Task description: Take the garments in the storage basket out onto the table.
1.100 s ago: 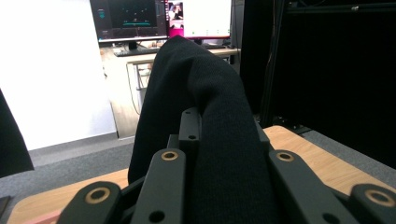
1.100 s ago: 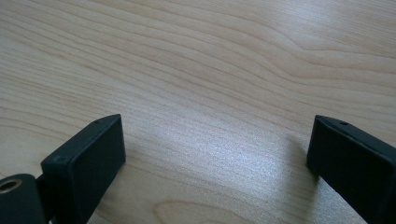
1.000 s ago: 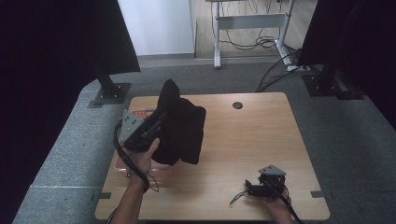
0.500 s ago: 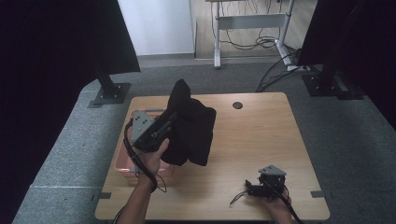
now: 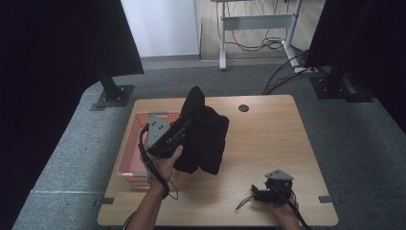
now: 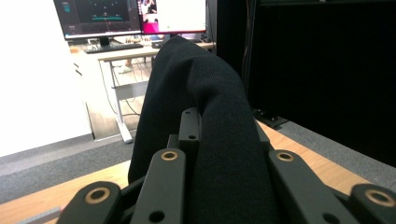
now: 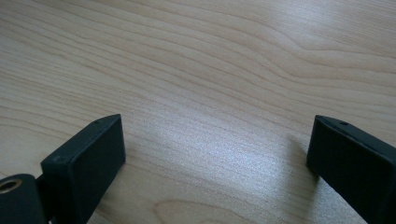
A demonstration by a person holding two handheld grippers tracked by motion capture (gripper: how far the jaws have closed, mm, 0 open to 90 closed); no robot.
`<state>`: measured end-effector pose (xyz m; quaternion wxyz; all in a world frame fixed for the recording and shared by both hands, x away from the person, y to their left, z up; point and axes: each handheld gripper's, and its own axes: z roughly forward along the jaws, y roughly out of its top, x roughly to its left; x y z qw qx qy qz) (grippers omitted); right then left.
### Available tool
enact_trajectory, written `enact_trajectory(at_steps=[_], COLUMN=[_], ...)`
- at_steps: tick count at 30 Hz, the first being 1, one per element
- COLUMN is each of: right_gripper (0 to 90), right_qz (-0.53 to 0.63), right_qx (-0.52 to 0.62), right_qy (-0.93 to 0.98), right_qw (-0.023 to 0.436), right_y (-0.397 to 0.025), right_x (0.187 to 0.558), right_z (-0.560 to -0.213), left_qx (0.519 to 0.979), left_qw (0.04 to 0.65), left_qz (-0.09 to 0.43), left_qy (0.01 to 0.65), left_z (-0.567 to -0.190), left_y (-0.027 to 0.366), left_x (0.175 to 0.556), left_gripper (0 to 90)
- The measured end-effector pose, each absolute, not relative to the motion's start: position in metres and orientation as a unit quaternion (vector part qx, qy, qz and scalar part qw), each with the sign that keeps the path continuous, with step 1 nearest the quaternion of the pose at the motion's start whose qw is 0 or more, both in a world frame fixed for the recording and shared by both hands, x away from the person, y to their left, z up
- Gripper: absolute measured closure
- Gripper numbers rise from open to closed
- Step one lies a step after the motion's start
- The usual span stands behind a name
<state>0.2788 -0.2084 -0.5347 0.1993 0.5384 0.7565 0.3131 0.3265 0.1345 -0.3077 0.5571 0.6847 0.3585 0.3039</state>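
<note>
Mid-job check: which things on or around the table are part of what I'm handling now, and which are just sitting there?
In the job:
- black garment, clamped in the left gripper and lifted
- pink basket at the table's left side

Just there:
- right gripper, open, resting on the table
- dark round hole in the tabletop
- desk frame and cables beyond

The high view is dim and soft, with dark curtains crushed to black at both sides and the brightest patch on the white wall at the top. The worktop [image 5: 268,143] is evenly lit, with only faint shadows. In the left gripper view the black cloth [image 6: 205,116] shows its weave clearly, while the monitors behind glare. In the right gripper view a pale sheen lies on the wood grain, and the near jaws blur slightly.
</note>
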Motion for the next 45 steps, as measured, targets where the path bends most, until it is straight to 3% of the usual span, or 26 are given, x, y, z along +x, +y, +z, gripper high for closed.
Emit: enact_trajectory(at_steps=[45], right_gripper=[4.0], right_qz=[0.313], right_qx=[0.538], right_qy=[0.757], right_qw=[0.2], right_y=[-0.208], right_x=[0.279], right_z=[-0.535], left_qx=[0.721], left_qw=[0.528], left_qz=[0.225], left_qy=[0.388], left_z=[-0.382], left_y=[0.102], left_x=[0.344], left_gripper=[75.0])
